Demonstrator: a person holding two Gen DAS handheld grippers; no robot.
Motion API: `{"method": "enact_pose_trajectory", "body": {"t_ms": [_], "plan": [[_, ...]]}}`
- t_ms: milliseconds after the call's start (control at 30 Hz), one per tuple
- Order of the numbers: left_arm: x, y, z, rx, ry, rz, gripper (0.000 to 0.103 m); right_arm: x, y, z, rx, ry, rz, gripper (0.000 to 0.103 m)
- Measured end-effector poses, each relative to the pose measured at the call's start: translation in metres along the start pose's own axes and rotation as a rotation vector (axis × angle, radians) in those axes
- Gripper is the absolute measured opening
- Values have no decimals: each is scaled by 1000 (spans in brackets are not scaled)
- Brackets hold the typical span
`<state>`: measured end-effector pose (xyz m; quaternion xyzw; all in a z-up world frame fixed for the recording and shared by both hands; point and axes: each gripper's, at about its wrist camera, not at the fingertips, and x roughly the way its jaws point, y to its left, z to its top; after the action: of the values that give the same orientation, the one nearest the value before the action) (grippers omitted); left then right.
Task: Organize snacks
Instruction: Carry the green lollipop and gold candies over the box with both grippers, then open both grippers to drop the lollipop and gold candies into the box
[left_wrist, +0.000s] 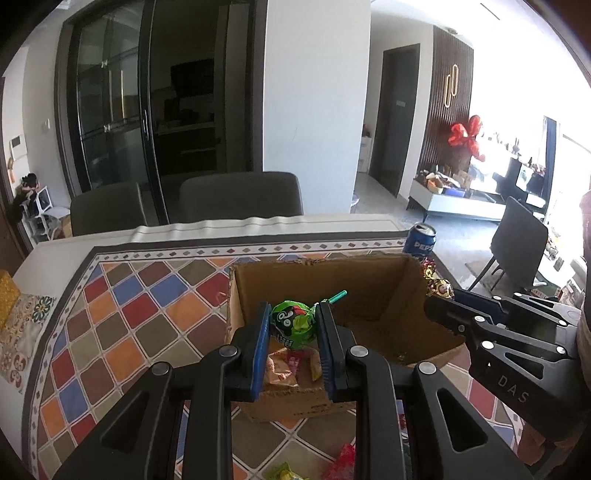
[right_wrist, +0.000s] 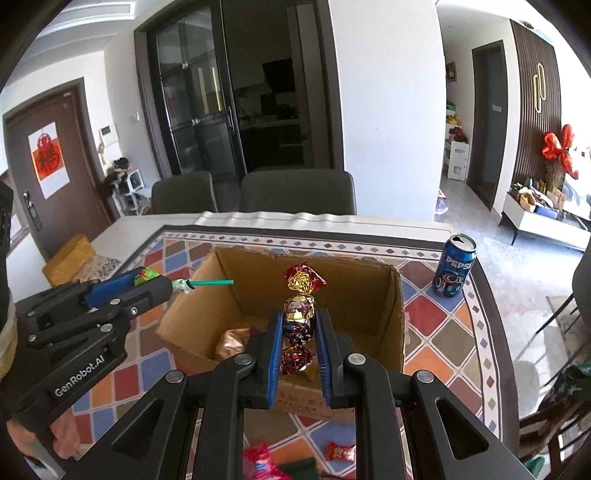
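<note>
Left wrist view: the left gripper (left_wrist: 292, 325) pinches a green-wrapped lollipop (left_wrist: 293, 323) between its blue pads, the teal stick (left_wrist: 338, 295) jutting past the right finger. It hangs over the near left corner of the open cardboard box (left_wrist: 369, 280), where a pale snack packet (left_wrist: 282, 369) lies beneath the fingers. Right wrist view shows the right gripper (right_wrist: 300, 328) clamped on a string of foil-wrapped candies (right_wrist: 299, 314), upright above the box's near wall; an orange foil packet (right_wrist: 232, 341) sits inside, left of the fingers. A Pepsi can (right_wrist: 453, 271) stands beyond the box, to the right.
</note>
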<state>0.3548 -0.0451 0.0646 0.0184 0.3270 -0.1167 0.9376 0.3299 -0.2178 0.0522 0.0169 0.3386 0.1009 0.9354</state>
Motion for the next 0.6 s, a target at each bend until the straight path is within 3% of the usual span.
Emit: {"method": "enact_pose_trajectory", "body": {"t_ms": [200,233,267,300,367,600], "plan": [[23,1,6,-3,50,18,25,17,-1,4,-12,27,-19,18],[25,0,7,4,56,32,27,20,-1,6,-13,28,-21,19],[26,0,7,12,65,56,37,22,-1,7,-14,29,-26,19],[25,-2,7,14,62,68,41,23,-2,7,-15,27,-33,21],[19,-3,5,16,48,80,49,25,-4,7,-12,35,-54,44],[1,-6,-5,33,49,92,56,12,-5,-4,0,40,-51,45]]}}
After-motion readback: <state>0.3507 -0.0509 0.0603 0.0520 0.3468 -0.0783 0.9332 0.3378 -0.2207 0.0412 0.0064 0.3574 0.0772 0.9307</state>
